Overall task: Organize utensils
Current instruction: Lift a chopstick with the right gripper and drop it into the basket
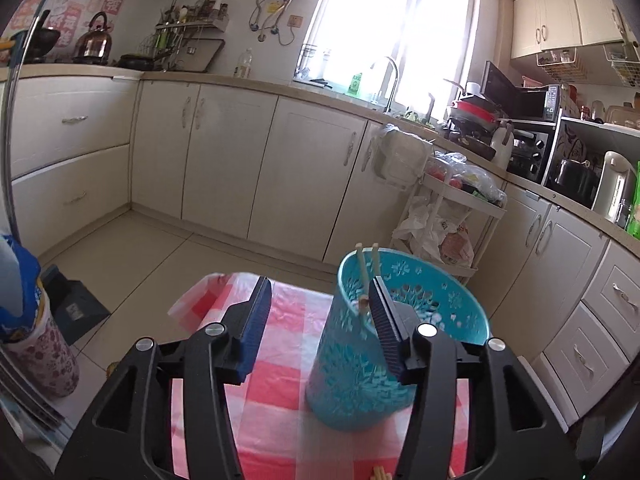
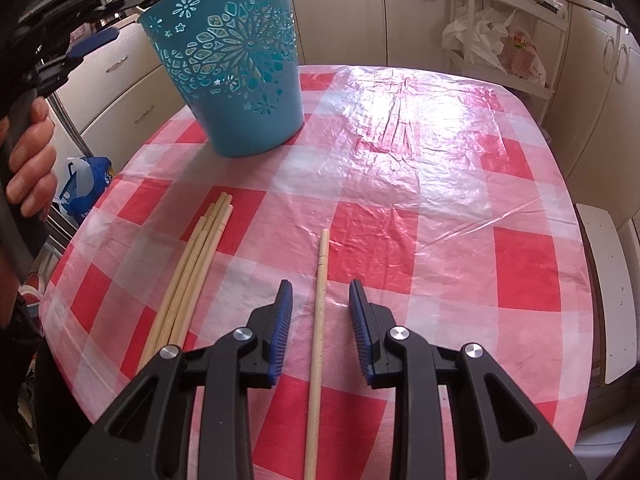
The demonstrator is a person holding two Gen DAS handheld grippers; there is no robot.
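A teal cut-out basket [image 1: 360, 360] [image 2: 236, 72] stands on the red-and-white checked tablecloth [image 2: 440, 200]. Two pale chopsticks [image 1: 368, 268] stand inside it, leaning on the rim. My left gripper [image 1: 319, 282] hovers open just above the basket's near rim with nothing between its pads; in the right wrist view it shows at the top left [image 2: 92, 44], held by a hand [image 2: 32, 160]. My right gripper [image 2: 321, 286] is open low over the table, straddling a single chopstick [image 2: 322, 256] that lies flat, with the pads clear of it. Several more chopsticks [image 2: 196, 264] lie bundled to its left.
A white trolley [image 1: 452, 216] with plastic bags stands beyond the table's far edge, against the cream cabinets. A blue bag [image 2: 84, 184] and a floral container [image 1: 40, 360] sit on the floor by the table's left side. A white bench [image 2: 612, 280] is at the right.
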